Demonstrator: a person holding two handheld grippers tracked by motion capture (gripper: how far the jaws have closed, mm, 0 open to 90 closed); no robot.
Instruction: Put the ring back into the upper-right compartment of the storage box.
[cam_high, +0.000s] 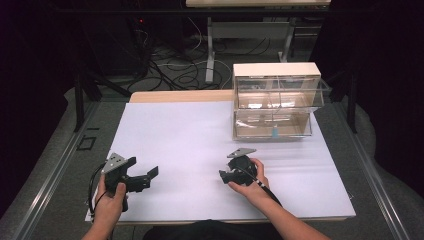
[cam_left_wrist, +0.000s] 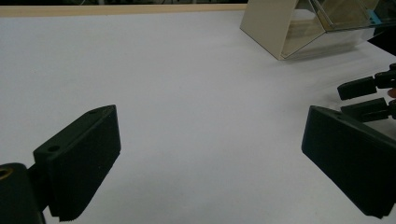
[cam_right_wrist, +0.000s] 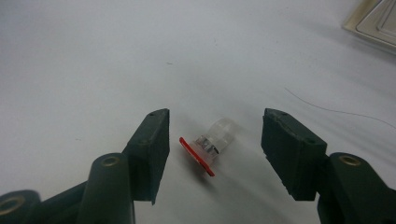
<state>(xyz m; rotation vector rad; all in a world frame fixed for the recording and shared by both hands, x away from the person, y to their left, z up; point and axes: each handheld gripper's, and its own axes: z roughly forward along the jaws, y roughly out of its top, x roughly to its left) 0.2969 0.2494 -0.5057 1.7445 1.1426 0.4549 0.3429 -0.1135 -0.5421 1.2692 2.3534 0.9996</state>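
Forearms enter the high view from the bottom edge. At lower left the left hand (cam_high: 111, 200) holds the left gripper (cam_high: 142, 177) above the white sheet (cam_high: 200, 135), jaws spread wide with nothing between them. Right of centre, low in the frame, the right hand (cam_high: 252, 182) holds the right gripper (cam_high: 226, 176), tips pointing left and down at the sheet. A clear box (cam_high: 276, 100) with a white top stands at the upper right of the sheet, well apart from both grippers.

Left gripper view: two black jaws rise from the lower corners, released and far apart, bare sheet between them. The box (cam_left_wrist: 285, 28) sits at upper right. The right gripper (cam_left_wrist: 369, 98) shows at the right edge.

Right gripper view: the right gripper (cam_right_wrist: 215, 140) is partly closed but released. A small clear cap (cam_right_wrist: 210, 142) with a red rim lies on its side on the sheet at frame centre, between the pads. Neither pad touches it. A tray corner (cam_right_wrist: 373, 23) shows at upper right.
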